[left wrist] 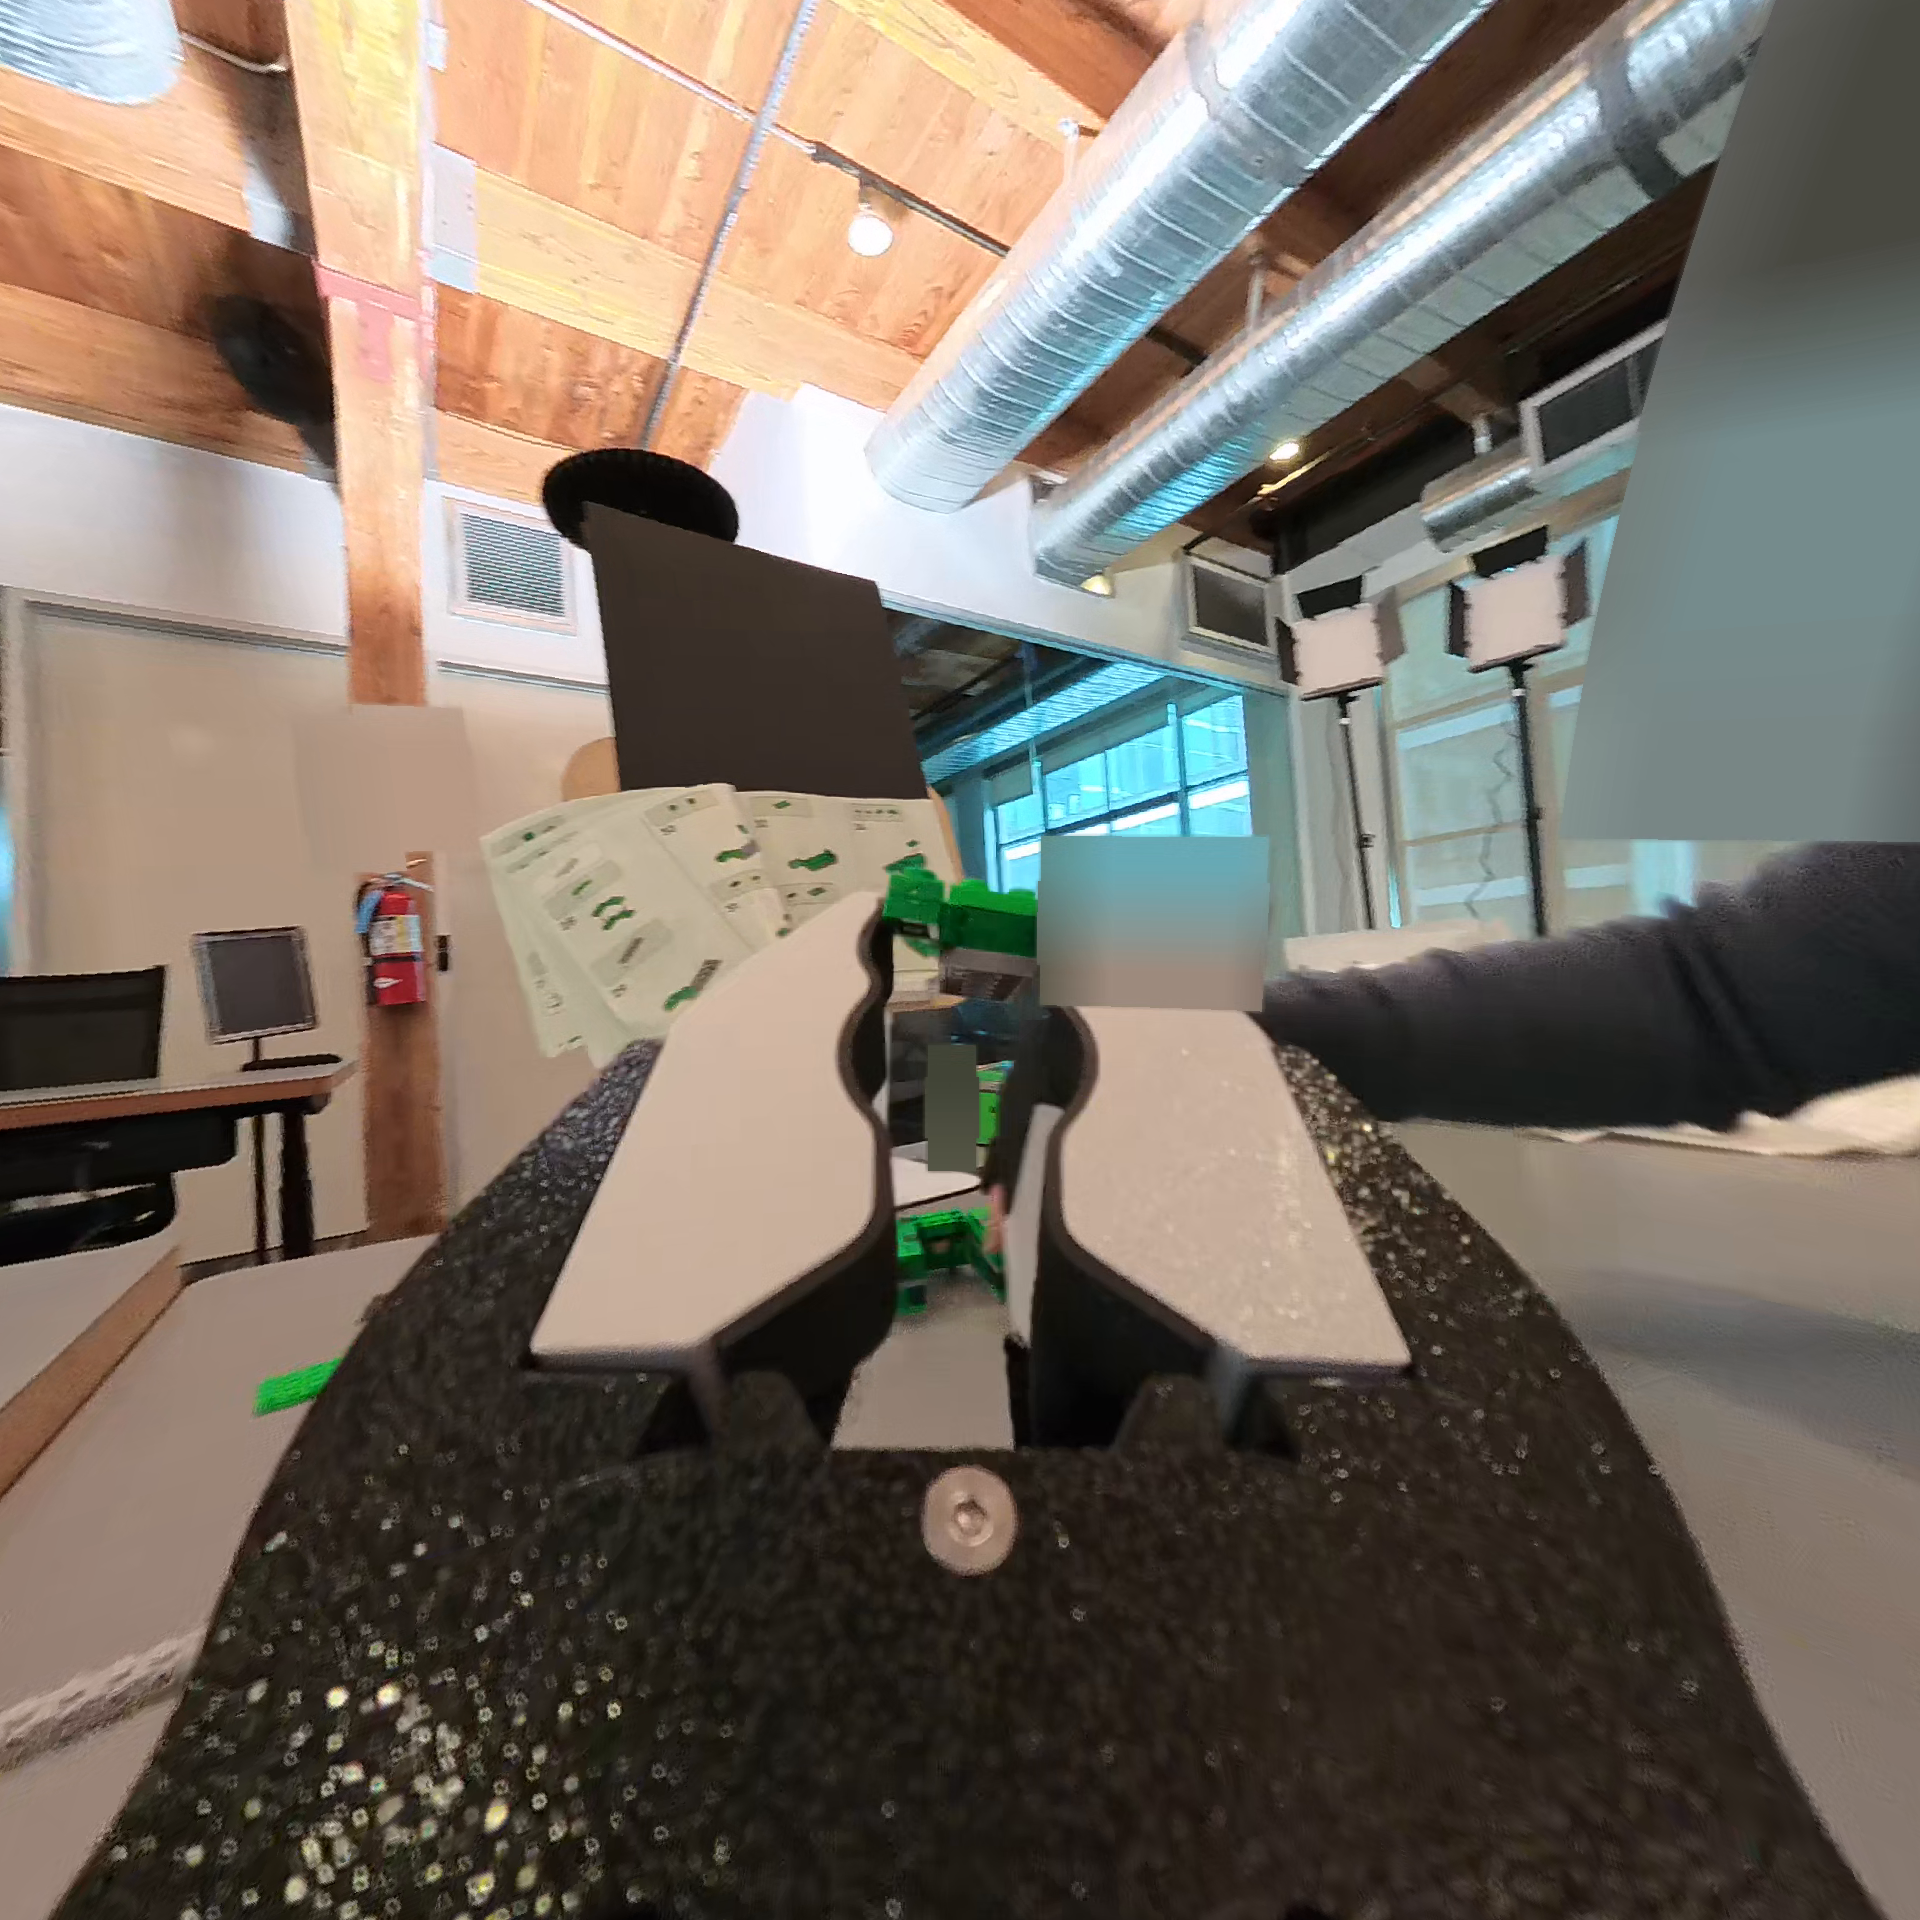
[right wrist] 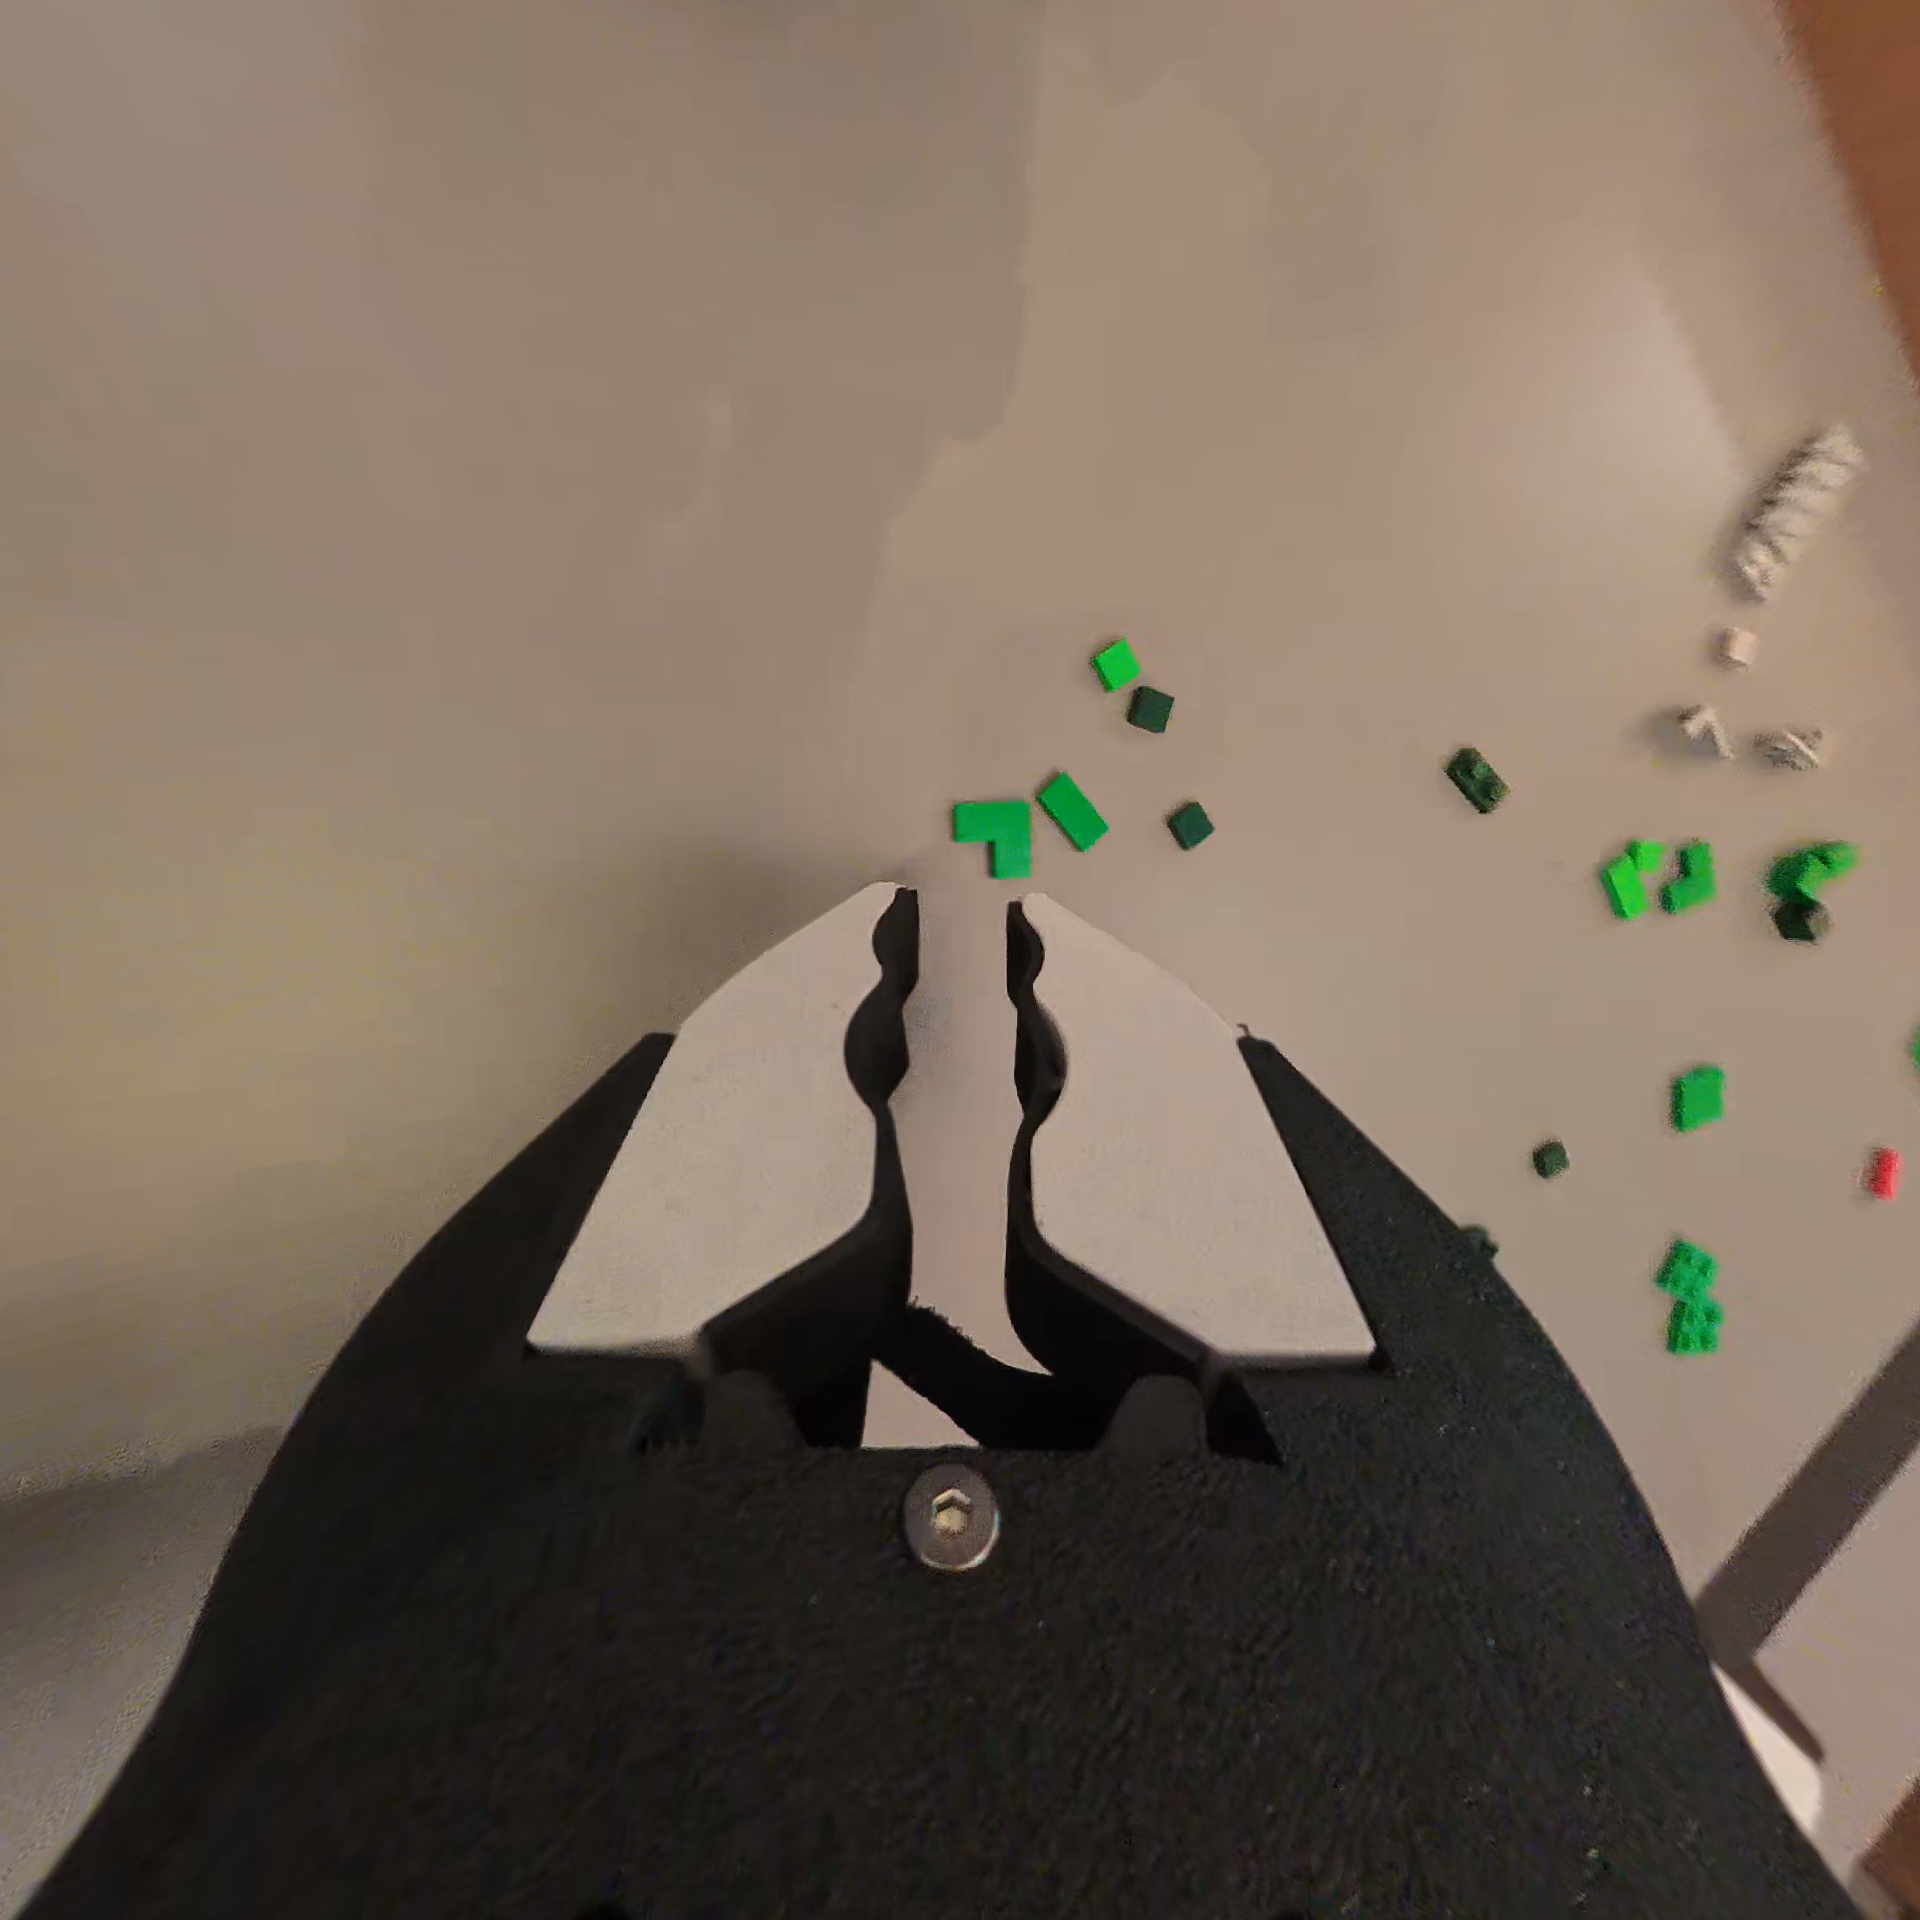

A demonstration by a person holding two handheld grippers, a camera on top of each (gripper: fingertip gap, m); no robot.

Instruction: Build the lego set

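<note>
Across the pale worktop our loose green pieces lie scattered ahead and to the right of the right gripper, whose jaws stand slightly apart and empty. Nearest is the L-shaped plate, just beyond the tips. Our left gripper, likewise part-open and empty, points at the distant green model.

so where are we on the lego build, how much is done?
Partly built. Done: a green assembly stands on the table, seen between the left tongs, with the instruction booklet propped open behind. In hand: nothing; both tongs are open and empty, the right tongs pointing at the L-shaped green piece. Left: many loose pieces, such as the green plate and white parts.
</note>
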